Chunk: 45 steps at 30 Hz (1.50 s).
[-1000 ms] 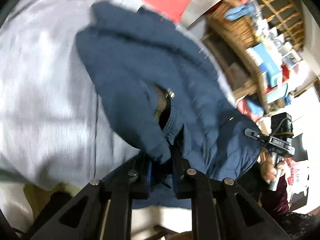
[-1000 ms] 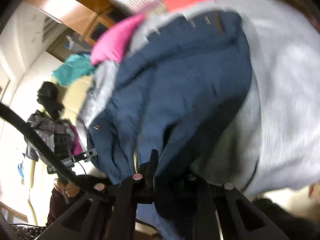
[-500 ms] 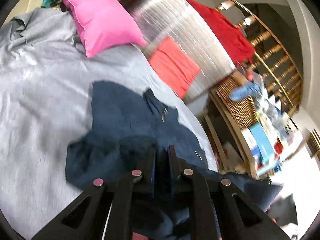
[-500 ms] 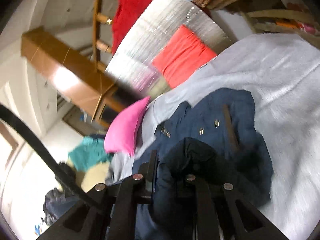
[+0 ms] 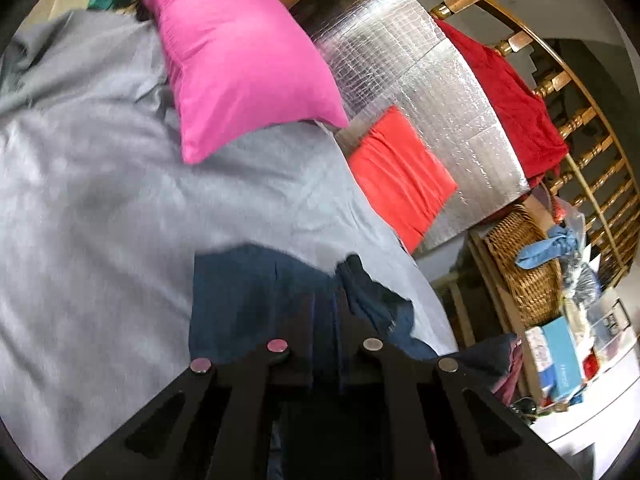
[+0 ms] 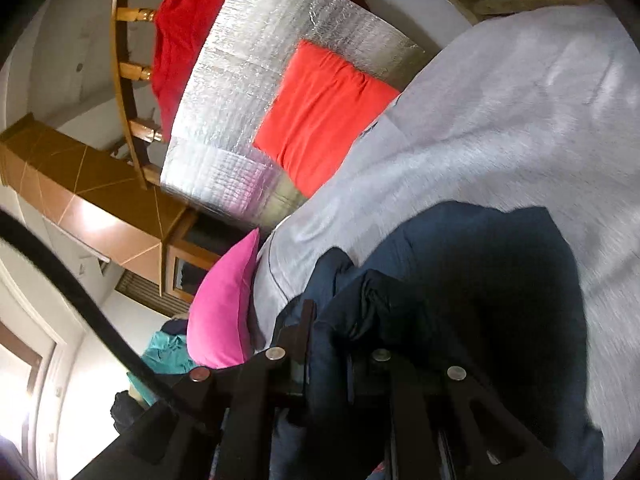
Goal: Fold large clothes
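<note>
Both my jaws pinching dark navy garment [image 5: 256, 304] over grey bedsheet [image 5: 100, 200]; thin grip, fabric may slip mid-fold.

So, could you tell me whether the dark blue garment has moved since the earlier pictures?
Yes. The dark blue garment has been drawn back toward the camera, away from the pink pillow, uncovering grey sheet.

Dark blue garment [image 5: 248, 296], apparently bunched, lies on grey bedsheet [image 5: 100, 208]
</note>
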Tool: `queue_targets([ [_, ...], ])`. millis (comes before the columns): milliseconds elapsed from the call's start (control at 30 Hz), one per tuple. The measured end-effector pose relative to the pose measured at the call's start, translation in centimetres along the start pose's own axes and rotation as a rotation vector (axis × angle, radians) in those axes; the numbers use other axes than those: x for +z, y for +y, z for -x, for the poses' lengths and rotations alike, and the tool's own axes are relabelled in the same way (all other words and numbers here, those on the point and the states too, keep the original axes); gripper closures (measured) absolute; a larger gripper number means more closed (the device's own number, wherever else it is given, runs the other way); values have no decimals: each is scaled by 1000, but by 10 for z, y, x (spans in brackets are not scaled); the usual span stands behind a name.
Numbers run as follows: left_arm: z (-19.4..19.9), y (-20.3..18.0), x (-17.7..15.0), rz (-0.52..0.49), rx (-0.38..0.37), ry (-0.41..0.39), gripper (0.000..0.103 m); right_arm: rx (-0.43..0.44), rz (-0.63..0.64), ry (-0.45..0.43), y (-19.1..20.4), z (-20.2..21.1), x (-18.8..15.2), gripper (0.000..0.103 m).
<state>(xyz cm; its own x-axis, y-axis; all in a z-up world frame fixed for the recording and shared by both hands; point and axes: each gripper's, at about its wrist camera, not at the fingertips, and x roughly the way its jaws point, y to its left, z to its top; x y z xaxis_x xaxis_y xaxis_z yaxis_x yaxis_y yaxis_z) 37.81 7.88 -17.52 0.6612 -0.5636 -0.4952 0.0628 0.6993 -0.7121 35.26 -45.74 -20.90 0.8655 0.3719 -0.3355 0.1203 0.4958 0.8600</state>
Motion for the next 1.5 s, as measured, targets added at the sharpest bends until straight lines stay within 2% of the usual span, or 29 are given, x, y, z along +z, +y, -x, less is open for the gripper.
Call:
queue_targets([
  [167, -23, 5, 16, 16, 15, 6, 95, 1, -9, -3, -2, -21, 20, 91],
  [233, -34, 7, 21, 13, 32, 9, 95, 17, -25, -22, -5, -18, 26, 91],
  [367, -48, 7, 30, 16, 44, 1, 95, 46, -91, -68, -20, -14, 39, 91],
  [467, -57, 2, 34, -4, 79, -10, 95, 71, -165, -50, -36, -20, 44, 86],
  [533, -62, 2, 35, 0, 100, 1, 93, 85, -233, 3, -46, -29, 47, 72],
  [567, -64, 3, 36, 3, 105, 6, 88, 112, -258, 17, -48, -32, 49, 52],
  [600, -64, 4, 36, 9, 116, 8, 71, 153, -271, 17, -48, -32, 51, 32],
  [633, -63, 6, 35, 21, 138, 11, 61, 186, -272, 9, -47, -31, 53, 25],
  [667, -61, 8, 34, 31, 153, 7, 45, 203, -264, -2, -43, -29, 54, 18],
  [700, -57, 9, 33, 40, 159, -2, 39, 198, -249, -7, -38, -27, 55, 17],
  [733, -52, 11, 31, 55, 168, -11, 38, 184, -228, 2, -33, -26, 56, 17],
  [833, -42, 14, 28, 90, 169, 9, 34, 146, -186, 9, -26, -15, 61, 17],
  [867, -41, 14, 26, 88, 176, 19, 30, 119, -179, -3, -27, -9, 62, 17],
  [1000, -36, 14, 10, 59, 300, 102, 27, -31, -140, -55, -35, 22, 67, 18],
  [1033, -36, 15, 4, 55, 343, 134, 27, -94, -129, -63, -38, 28, 66, 20],
  [1100, -37, 16, -6, 38, 377, 175, 27, -154, -109, -38, -42, 28, 62, 37],
  [1233, -39, 8, -25, -52, 412, 213, 29, -269, -4, 48, -38, 7, 45, 47],
  [1267, -40, 5, -28, -68, 400, 216, 42, -294, 25, 67, -37, 2, 38, 56],
  [1300, -41, 2, -32, -82, 380, 230, 61, -305, 40, 91, -35, -3, 34, 70],
  [1333, -43, 1, -35, -87, 378, 238, 63, -323, 55, 112, -33, -8, 29, 74],
  [1433, -39, -2, -38, -114, 384, 213, 77, -368, 133, 90, -15, -6, 21, 83],
  [1467, -36, -3, -37, -111, 375, 202, 82, -334, 139, 81, -7, -2, 21, 88],
  [1500, -32, -6, -37, -111, 360, 188, 85, -301, 143, 72, -1, 2, 21, 89],
])
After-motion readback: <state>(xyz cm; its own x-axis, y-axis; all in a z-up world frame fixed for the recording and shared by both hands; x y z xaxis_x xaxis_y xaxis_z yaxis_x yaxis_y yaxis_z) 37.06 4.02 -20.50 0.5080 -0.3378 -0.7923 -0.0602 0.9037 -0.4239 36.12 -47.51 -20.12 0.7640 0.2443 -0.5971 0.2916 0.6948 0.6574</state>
